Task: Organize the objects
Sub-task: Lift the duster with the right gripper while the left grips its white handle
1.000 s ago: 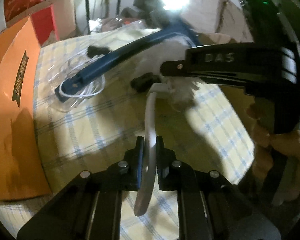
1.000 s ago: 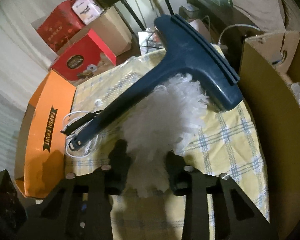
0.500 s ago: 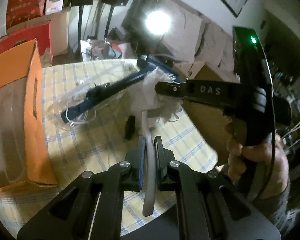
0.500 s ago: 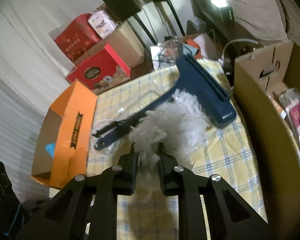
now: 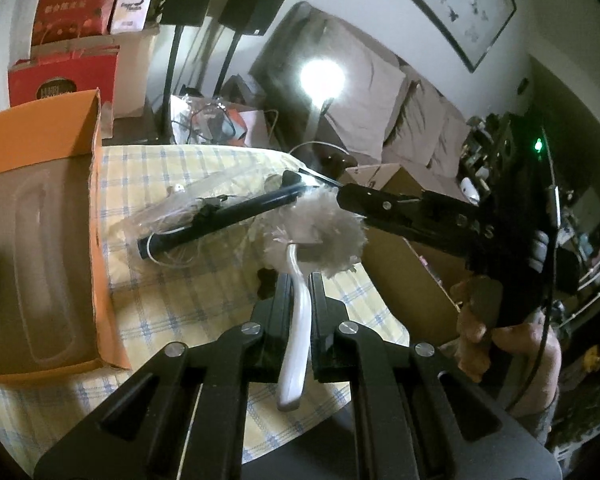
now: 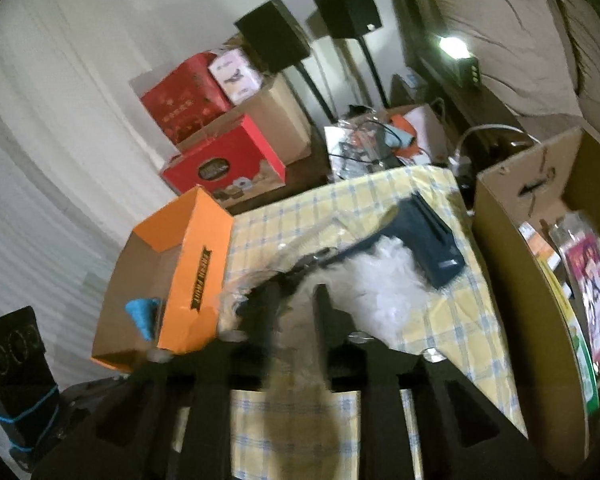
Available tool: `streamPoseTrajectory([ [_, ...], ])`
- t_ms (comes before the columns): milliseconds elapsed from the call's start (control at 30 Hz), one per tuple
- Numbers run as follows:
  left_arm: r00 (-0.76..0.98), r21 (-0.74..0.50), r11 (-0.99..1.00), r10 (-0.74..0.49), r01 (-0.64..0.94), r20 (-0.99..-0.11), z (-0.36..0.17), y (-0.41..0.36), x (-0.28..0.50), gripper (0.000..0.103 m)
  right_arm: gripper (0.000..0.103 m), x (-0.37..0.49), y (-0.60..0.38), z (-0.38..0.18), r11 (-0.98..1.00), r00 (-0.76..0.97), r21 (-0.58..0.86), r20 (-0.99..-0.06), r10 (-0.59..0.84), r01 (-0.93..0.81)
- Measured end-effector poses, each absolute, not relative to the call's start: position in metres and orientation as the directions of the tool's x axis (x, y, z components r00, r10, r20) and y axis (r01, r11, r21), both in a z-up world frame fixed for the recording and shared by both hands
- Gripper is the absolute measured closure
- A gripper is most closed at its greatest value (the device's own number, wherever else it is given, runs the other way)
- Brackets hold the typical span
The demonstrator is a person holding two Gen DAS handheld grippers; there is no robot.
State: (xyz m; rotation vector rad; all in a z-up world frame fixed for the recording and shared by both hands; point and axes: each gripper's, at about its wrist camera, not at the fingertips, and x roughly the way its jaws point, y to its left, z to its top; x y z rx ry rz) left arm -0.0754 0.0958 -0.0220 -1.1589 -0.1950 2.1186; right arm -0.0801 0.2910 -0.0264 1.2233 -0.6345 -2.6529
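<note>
My left gripper (image 5: 299, 284) is shut on the white handle (image 5: 296, 340) of a fluffy white duster (image 5: 320, 232), which hangs above the yellow checked tablecloth (image 5: 180, 300). In the right wrist view my right gripper (image 6: 296, 296) is blurred and its jaws are opening. The duster's fluff (image 6: 384, 280) lies mostly beside its right finger, and the pads do not press on it. A dark blue T-shaped squeegee (image 6: 428, 236) lies on the cloth behind the duster, its handle (image 5: 220, 220) across a clear bag of white cable (image 5: 172, 216).
An open orange box (image 5: 40, 240) stands at the table's left with a blue item (image 6: 140, 312) inside. A tall cardboard box (image 6: 520, 280) holding packets flanks the right edge. Red boxes (image 6: 224, 160) and speaker stands (image 6: 276, 40) fill the far side.
Both grippers rose and lifted the duster off the cloth. The right gripper first closed on the fluffy head, and now its jaws have spread off it. The left keeps hold of the handle.
</note>
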Motion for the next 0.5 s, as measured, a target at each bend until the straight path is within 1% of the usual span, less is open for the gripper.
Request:
streamPoseTrajectory([
  [33,-0.350,-0.434,-0.742,0.641,-0.512,-0.683,-0.022,0.096,-0.074,0.096,0.035,-0.078,0.293,-0.028,-0.899,-0.655,0.435,-0.694,-0.301,-0.048],
  [67,-0.347,-0.428,-0.742,0.638,-0.516,-0.687,-0.023,0.098,-0.072,0.096,0.031,-0.076,0.296,-0.033,-0.899,-0.652,0.433,-0.700,-0.292,-0.062],
  [133,-0.338,-0.426,-0.740,0.636,-0.520,-0.694,-0.027,0.100,-0.069,0.096,0.030,-0.077,0.300,-0.044,-0.896,-0.632,0.435,-0.721,-0.285,-0.093],
  [300,-0.311,-0.419,-0.740,0.626,-0.526,-0.715,-0.041,0.103,-0.060,0.096,0.030,-0.084,0.314,-0.084,-0.842,-0.562,0.513,-0.751,-0.346,-0.168],
  [333,-0.303,-0.422,-0.738,0.627,-0.527,-0.718,-0.043,0.104,-0.060,0.096,0.027,-0.086,0.315,-0.090,-0.824,-0.557,0.540,-0.744,-0.370,-0.173],
  [400,-0.277,-0.439,-0.728,0.635,-0.526,-0.721,-0.049,0.104,-0.059,0.096,0.027,-0.088,0.317,-0.099,-0.792,-0.551,0.582,-0.728,-0.408,-0.184],
  [500,-0.267,-0.429,-0.725,0.630,-0.539,-0.729,-0.055,0.106,-0.054,0.095,0.028,-0.094,0.315,-0.106,-0.764,-0.538,0.617,-0.715,-0.447,-0.186],
])
